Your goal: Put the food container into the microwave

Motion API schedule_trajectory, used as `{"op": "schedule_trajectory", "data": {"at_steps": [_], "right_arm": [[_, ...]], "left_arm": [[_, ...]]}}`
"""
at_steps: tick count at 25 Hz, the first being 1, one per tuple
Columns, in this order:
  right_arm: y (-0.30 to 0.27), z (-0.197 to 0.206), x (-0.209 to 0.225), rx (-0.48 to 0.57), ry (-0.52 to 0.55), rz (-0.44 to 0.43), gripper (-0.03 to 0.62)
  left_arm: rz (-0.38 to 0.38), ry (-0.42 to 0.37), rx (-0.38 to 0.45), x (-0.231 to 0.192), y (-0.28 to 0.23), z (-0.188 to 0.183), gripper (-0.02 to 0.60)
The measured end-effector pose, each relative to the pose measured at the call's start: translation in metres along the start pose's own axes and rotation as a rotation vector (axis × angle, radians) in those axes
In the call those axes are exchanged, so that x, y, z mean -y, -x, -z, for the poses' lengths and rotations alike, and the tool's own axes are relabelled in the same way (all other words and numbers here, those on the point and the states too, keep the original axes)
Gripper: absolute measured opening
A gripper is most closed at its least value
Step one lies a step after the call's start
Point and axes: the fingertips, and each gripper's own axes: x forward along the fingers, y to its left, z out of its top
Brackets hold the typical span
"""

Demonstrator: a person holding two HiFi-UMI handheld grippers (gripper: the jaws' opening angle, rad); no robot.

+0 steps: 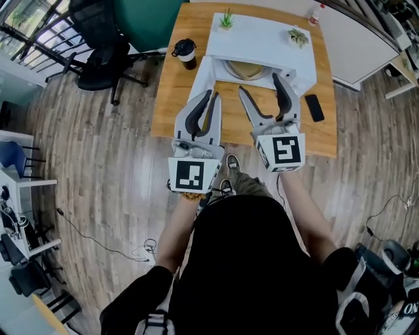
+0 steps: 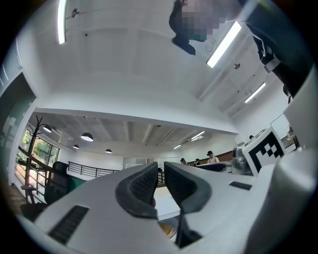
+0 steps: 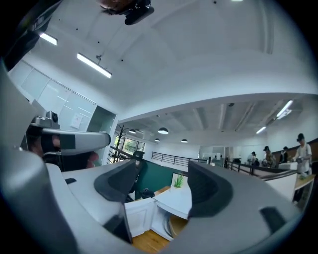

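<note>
A white microwave point(image 1: 262, 40) stands on the wooden table point(image 1: 177, 98), its door point(image 1: 204, 73) swung open to the left. Something round and tan point(image 1: 245, 69) lies in the cavity; whether it is the food container or a turntable I cannot tell. Both grippers are held up in front of the microwave, tilted upward. My left gripper point(image 1: 211, 98) has its jaws almost together with nothing between them point(image 2: 160, 171). My right gripper point(image 1: 260, 85) is open and empty point(image 3: 161, 181). The microwave point(image 3: 181, 198) and its open door point(image 3: 136, 218) show between the right jaws.
A black lidded cup point(image 1: 185, 51) stands left of the microwave and a dark phone point(image 1: 313, 107) lies to its right. Two small plants point(image 1: 226, 19) point(image 1: 298, 36) sit on top. An office chair point(image 1: 98, 59) stands to the table's left.
</note>
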Motion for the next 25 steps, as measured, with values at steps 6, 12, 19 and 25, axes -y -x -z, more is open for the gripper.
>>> {"op": "schedule_trajectory", "data": {"at_steps": [6,12,19,25], "right_arm": [[0.037,-0.007,-0.003,0.028,-0.033,0.045,0.253],[0.065,-0.018,-0.014,0.089,-0.068,0.101,0.201],[0.108,0.01,-0.021,0.024,-0.093,0.168,0.125],[0.144,0.042,-0.02,-0.076,-0.124,0.189,0.005]], "left_arm": [[0.007,0.006,0.005,0.027,0.011,-0.005,0.054],[0.03,0.021,-0.033,0.05,0.026,0.006,0.054],[0.072,0.068,-0.081,0.079,0.044,0.029,0.053],[0.087,0.128,-0.179,0.104,0.064,0.058,0.053]]}}
